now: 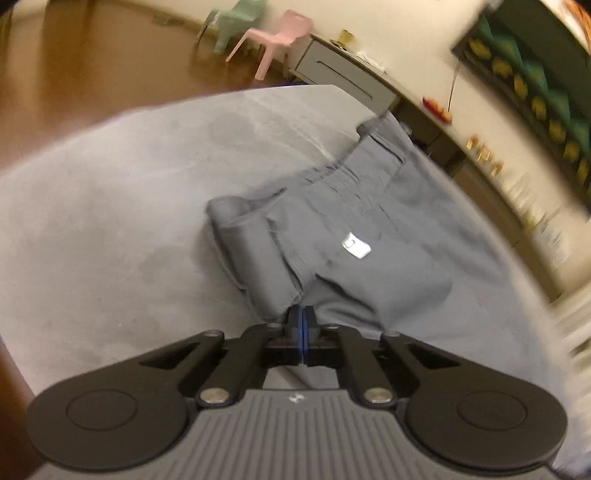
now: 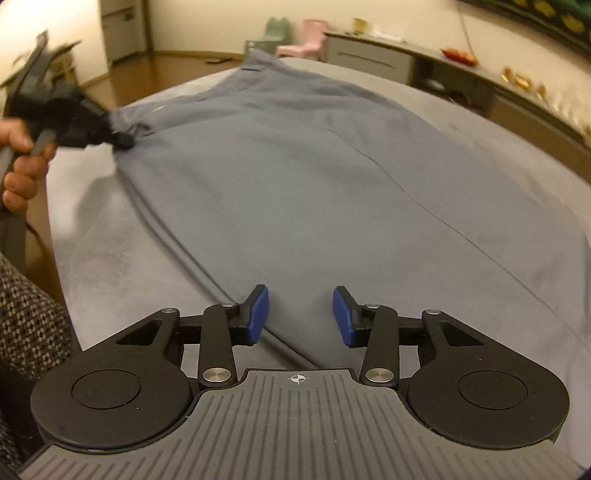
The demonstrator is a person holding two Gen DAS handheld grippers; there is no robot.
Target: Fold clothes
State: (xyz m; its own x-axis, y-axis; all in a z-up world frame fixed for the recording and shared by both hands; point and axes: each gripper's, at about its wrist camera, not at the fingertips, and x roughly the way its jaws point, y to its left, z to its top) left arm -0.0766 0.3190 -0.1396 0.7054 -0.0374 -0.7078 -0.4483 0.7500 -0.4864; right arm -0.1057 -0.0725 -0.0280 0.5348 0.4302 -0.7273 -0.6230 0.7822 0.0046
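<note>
One garment, a pair of grey trousers (image 2: 295,177), lies spread over a grey, suede-like worktop (image 2: 110,266) with a rounded edge. Two tongs work on it. The left tongs (image 1: 303,317) are clenched on a bunched fold of the trousers, their blue pads pressed together so only a thin blue line shows between the black fingers. The right tongs (image 2: 300,317) are released, two blue rubbery pads standing apart above the cloth at 6 o'clock, with a hem edge running between them.

The fabric is smooth and matte, with one long seam running from 12 toward 4 o'clock in the right wrist view.

Only the left wrist view shows the small white label (image 1: 355,246) sewn inside the trousers (image 1: 332,229) near the centre, and the rolled, thick fold at 9 o'clock of it. Only the right wrist view shows the left tongs (image 2: 123,140) from outside at 10 o'clock, blurred, with the person's left hand (image 2: 22,162) on the handle.

Two small plastic chairs stand on the brown floor at 12 o'clock: one pink chair (image 1: 275,40) and one mint-green chair (image 1: 240,22). One long grey sideboard (image 1: 351,79) lines the wall.
</note>
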